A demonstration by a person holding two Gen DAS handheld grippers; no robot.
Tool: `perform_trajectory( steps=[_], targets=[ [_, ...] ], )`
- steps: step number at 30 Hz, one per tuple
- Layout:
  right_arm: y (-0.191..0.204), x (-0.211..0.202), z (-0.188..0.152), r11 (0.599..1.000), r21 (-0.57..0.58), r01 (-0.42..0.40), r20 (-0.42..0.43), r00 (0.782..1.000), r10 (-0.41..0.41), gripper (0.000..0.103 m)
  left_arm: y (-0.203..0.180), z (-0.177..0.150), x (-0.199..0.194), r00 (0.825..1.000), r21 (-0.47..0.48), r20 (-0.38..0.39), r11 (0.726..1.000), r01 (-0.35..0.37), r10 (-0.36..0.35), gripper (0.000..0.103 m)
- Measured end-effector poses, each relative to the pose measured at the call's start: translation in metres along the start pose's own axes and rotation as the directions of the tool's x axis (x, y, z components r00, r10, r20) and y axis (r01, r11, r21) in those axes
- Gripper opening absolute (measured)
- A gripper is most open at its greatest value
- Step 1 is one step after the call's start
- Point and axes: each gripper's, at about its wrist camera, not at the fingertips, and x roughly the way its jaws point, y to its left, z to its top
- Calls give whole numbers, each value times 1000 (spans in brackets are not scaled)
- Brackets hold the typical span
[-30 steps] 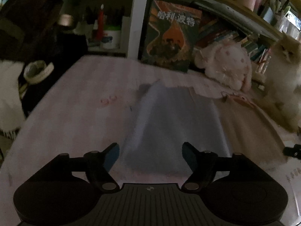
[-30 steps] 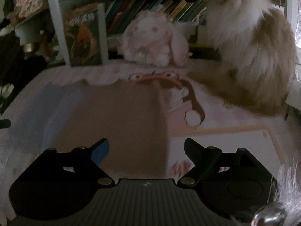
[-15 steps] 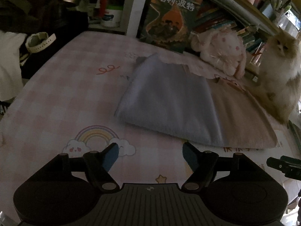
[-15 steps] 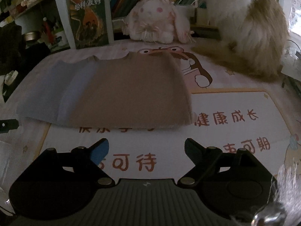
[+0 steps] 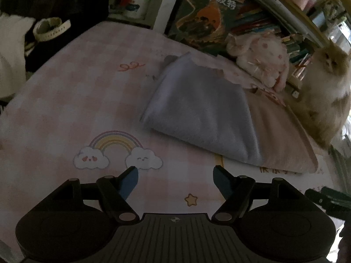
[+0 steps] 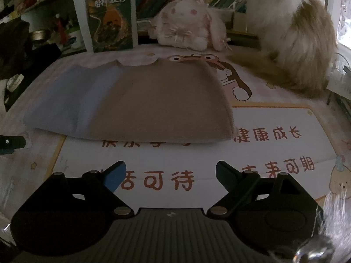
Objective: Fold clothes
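On the pink printed mat (image 6: 252,153) lies the folded garment (image 6: 136,105), its lavender part toward our left and its tan part toward our right, flat and touched by neither tool. Our left gripper (image 5: 175,179) hovers near its front edge, fingers spread wide with nothing between them; our right gripper (image 6: 171,175) is likewise released. Behind the cloth sit a plush bunny (image 6: 188,26) and a fluffy cat (image 6: 296,37).
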Motion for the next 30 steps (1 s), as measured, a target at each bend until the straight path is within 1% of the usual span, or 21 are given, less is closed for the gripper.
perform_trajectory(
  steps=[3, 6, 8, 10, 12, 15, 17, 18, 19, 23, 25, 26, 30],
  targets=[
    [1, 0, 0, 1000, 2, 6, -3, 1000, -6, 89, -4, 1, 2, 999, 25, -7, 999, -34, 34, 78],
    [2, -1, 0, 1000, 1, 12, -3, 1000, -12, 89, -5, 3, 6, 999, 25, -22, 999, -25, 25, 78],
    [3, -1, 0, 1000, -1, 16, -2, 1000, -16, 89, 1, 4, 9, 999, -41, -39, 999, 8, -10, 77],
    [3, -2, -1, 1000, -3, 19, 1, 1000, -19, 89, 10, 6, 13, 997, -135, -53, 989, 54, -61, 77],
    [3, -2, -1, 1000, -4, 22, 2, 1000, -22, 89, 22, 5, 18, 990, -268, -48, 957, 114, -131, 75],
    [3, -3, -1, 1000, -4, 27, 3, 1000, -27, 89, 35, 3, 22, 983, -417, -15, 895, 159, -182, 73],
    [3, -4, -1, 1000, -1, 26, 2, 1000, -26, 89, 41, 1, 26, 978, -499, 6, 847, 183, -207, 67],
    [3, -4, -2, 1000, 0, 24, 2, 1000, -24, 89, 45, 1, 29, 976, -539, 18, 820, 193, -219, 64],
    [3, -5, -2, 1000, -1, 24, 3, 1000, -24, 89, 48, 0, 31, 973, -579, 33, 789, 204, -227, 63],
    [4, -7, -2, 999, -19, 28, 12, 1000, -28, 89, 61, -6, 41, 966, -717, 123, 652, 246, -229, 63],
    [5, -8, -2, 999, -28, 30, 15, 999, -29, 89, 67, -8, 44, 962, -752, 171, 603, 266, -211, 63],
    [5, -8, -2, 999, -31, 30, 15, 999, -29, 89, 67, -8, 46, 962, -757, 185, 595, 270, -202, 63],
    [6, -9, -2, 999, -32, 33, 17, 999, -33, 89, 63, -1, 52, 964, -759, 196, 595, 265, -179, 63]
  ],
)
